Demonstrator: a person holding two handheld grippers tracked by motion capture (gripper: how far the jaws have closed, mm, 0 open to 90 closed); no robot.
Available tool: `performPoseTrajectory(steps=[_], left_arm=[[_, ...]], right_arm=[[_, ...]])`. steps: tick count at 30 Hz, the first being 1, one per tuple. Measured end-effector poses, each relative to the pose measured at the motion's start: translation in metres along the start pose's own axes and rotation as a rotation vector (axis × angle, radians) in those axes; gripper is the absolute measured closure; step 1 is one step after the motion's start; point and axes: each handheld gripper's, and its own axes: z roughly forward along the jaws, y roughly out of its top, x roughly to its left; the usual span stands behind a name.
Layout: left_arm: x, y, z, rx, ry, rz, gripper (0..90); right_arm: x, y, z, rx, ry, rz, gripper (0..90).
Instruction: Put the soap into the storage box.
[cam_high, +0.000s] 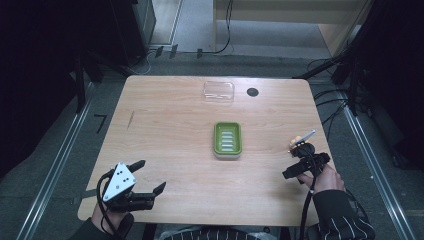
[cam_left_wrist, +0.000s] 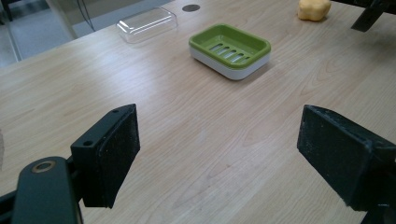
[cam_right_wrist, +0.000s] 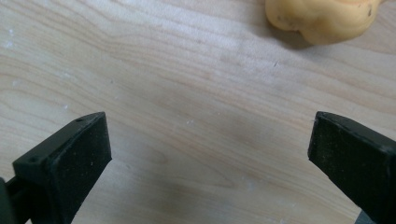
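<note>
The right tongs (cam_high: 300, 150) hover low over the counter (cam_high: 170, 125) at the right edge of the high view, jaws spread wide and holding nothing. In the right gripper view the two black jaws stand far apart at the lower corners, with bare pale wood grain between them. Just beyond them, at the upper right of that frame, lies the yellow soap (cam_right_wrist: 322, 18): a lumpy, rounded, matte piece with a few dark specks, resting on the wood and clear of both jaws. In the high view it is a small orange-yellow spot by the tips of the right tongs, near the counter's right edge.

The left tongs (cam_high: 150, 176) sit at the lower left of the high view, also spread wide and empty, a grey three-cornered plate on top. Their inner faces look rough and grainy in the left gripper view.

Mid-frame in the high view stands the soap dish (cam_high: 228, 139): a smooth green rounded-rectangle tray with slotted ribs, seated in a white base. Further up the frame, near the far edge, lies a clear plastic lid (cam_high: 218, 92), glossy and rounded at the corners, with a dark round hole (cam_high: 252, 92) just to its right.
</note>
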Motion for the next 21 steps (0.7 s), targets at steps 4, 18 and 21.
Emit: performPoseTrajectory(steps=[4,18,21], left_arm=[[0.000,0.000,0.001,0.005,-0.003,0.005,13.6],[0.000,0.000,0.000,0.001,-0.004,0.001,13.6],[0.000,0.000,0.000,0.000,-0.005,0.001,13.6]], right_arm=[[-0.002,0.005,0.000,-0.007,-0.002,-0.003,0.0],[-0.019,0.024,0.000,-0.024,0.006,0.036,0.0],[-0.023,0.029,0.001,-0.026,0.007,0.037,0.0]])
